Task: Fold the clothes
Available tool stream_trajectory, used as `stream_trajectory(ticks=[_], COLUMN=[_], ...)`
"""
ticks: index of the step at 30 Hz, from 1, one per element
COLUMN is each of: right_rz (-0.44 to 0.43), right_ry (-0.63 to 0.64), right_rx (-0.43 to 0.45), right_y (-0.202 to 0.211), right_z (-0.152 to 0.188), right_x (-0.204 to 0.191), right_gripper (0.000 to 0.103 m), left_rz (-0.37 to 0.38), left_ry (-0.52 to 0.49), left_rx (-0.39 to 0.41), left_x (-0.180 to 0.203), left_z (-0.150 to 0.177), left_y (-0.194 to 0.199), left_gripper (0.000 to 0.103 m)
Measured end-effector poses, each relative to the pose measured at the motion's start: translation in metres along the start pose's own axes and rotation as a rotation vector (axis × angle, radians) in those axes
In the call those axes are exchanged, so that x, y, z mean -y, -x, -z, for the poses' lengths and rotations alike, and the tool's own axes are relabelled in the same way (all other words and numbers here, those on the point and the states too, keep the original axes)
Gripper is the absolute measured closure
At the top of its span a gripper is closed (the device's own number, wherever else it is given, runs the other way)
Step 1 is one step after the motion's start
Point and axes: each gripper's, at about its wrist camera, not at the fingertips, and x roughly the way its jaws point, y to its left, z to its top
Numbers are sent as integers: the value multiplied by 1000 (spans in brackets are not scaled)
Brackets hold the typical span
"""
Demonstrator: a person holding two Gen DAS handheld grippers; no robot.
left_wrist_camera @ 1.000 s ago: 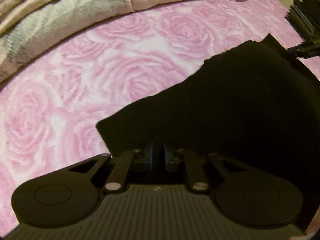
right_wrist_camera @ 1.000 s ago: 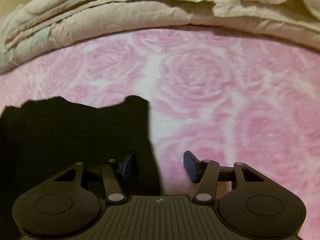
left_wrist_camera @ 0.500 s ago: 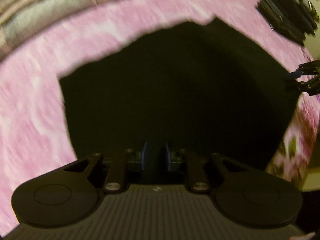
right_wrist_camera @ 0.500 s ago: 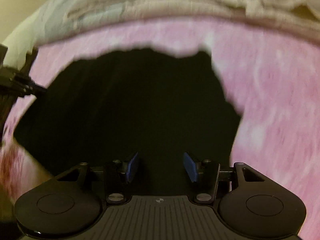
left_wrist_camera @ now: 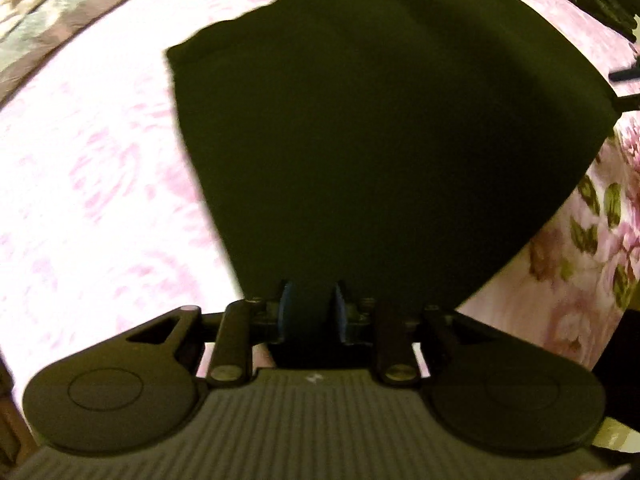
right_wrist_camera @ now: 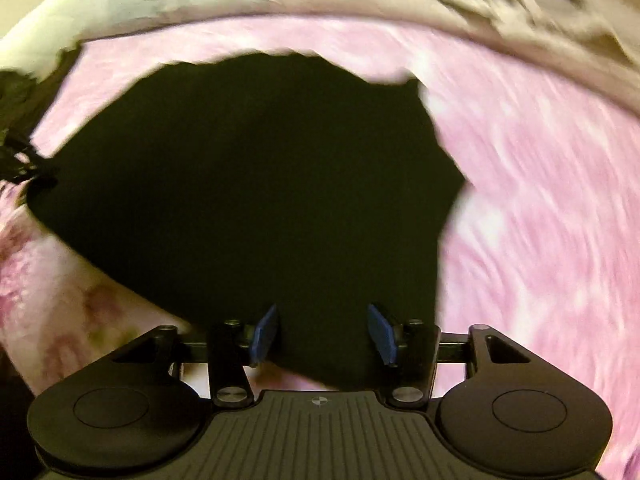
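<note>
- Black fabric fills most of both wrist views: it's one dark garment [left_wrist_camera: 380, 128], stretched between the two tools and held up over a pink rose-print bedspread [left_wrist_camera: 92, 168].
- Left tool [left_wrist_camera: 310, 312]: the blue pads sit close together at the bottom middle of the frame with a fold of the garment pinched between them, so it's gripping the cloth with a narrow gap.
- From the left wrist view the garment fans out from the pads toward the top of the frame, with its far edge near the top middle and one corner reaching the right edge, where the other tool [left_wrist_camera: 624, 76] shows only as a dark sliver.
- Right tool [right_wrist_camera: 324, 336]: the pads stand noticeably wider apart, with a thick bunch of the garment [right_wrist_camera: 248, 184] filling the space between them. The cloth seems to touch both pads, so it looks like it's holding, but the blur makes it hard to swear by.
- In the right wrist view the garment takes up the centre and left, and its far corner runs to the left edge where the other tool [right_wrist_camera: 18, 160] has hold of it.
- Beige bedding [right_wrist_camera: 400, 4] is bunched along the top of the right view, pretty blurry.
- A darker floral patch [left_wrist_camera: 592, 240] of the bed cover shows at lower right in the left view.
</note>
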Motion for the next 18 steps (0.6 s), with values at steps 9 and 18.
stream_trajectory(ticks=[9, 18], right_rz=[-71, 91], right_ry=[324, 782], right_rx=[102, 50], right_y=[-29, -116], right_z=[-45, -45], right_x=[-190, -360], right_gripper=[7, 36], left_rz=[3, -9], left_ry=[-236, -469], left_rx=[102, 259], left_x=[-38, -91], left_z=[48, 92], left_y=[33, 44], left_gripper=[61, 31])
